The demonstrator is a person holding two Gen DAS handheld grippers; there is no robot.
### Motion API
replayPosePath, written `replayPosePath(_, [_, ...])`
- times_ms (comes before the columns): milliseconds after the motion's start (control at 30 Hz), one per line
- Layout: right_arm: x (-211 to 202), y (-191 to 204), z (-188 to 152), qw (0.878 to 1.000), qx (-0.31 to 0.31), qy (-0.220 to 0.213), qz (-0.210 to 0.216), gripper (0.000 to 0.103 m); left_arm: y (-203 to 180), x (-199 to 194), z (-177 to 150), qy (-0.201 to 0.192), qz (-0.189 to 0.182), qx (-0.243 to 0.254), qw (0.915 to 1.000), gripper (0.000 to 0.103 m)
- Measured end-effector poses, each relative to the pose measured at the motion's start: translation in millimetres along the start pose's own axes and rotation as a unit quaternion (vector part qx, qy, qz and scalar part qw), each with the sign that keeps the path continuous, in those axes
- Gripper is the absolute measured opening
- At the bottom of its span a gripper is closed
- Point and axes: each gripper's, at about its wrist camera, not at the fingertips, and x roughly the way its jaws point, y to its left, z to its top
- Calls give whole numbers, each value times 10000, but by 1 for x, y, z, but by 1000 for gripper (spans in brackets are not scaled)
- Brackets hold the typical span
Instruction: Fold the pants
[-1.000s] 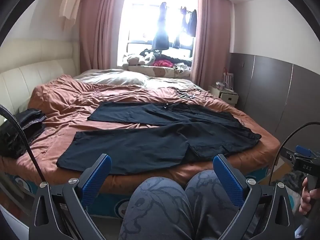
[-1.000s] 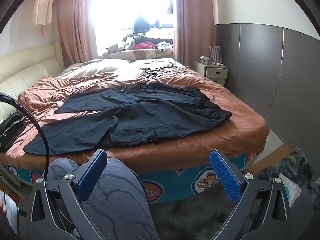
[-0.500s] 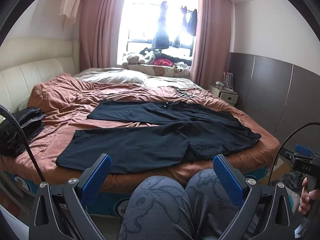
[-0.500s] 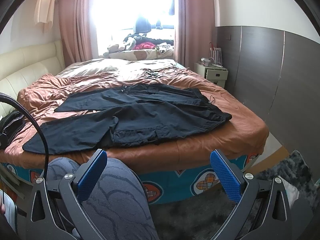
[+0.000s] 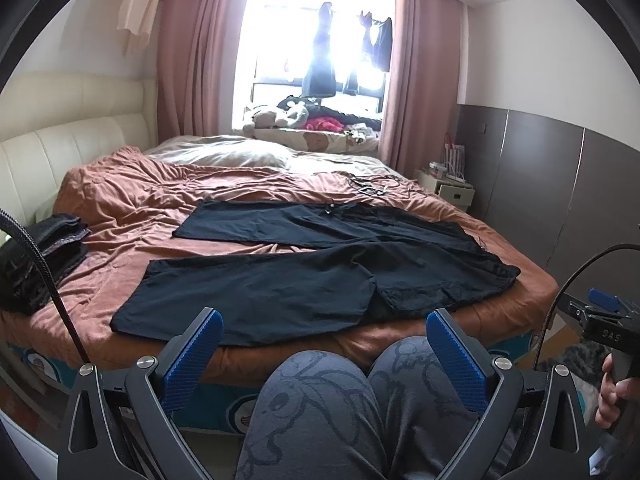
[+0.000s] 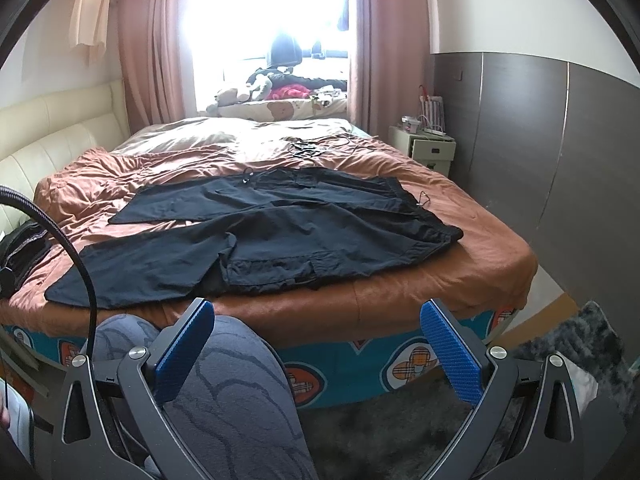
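- Across the last second almost nothing had changed — both views only drifted slightly, and the black cotton pants [image 5: 320, 276] lay exactly as before, so folding had not yet begun.
- The pants were spread flat on the rust-brown bedspread [image 5: 132, 208], legs pointing toward the headboard edge, waistband near the foot-end corner by the wardrobe.
- The left tongs [image 5: 324, 354] were spread wide and empty, held over the person's patterned grey knees [image 5: 320, 396], short of the bed's near edge.
- The right tongs [image 6: 316, 342] were likewise spread, pinching nothing.
- No containers showed — only a dark folded pile [image 5: 52, 240] at the headboard-side edge.
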Motion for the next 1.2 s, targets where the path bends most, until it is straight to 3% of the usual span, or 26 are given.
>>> replayPosePath(833, [7,-5,4,9999,131,23,47,103,6,-1,5,-32,2,-8,10000,103])
replayPosePath(1200, [34,-10,15,9991,426,64,-8,103,15,12,10,22,157,241,9996,103])
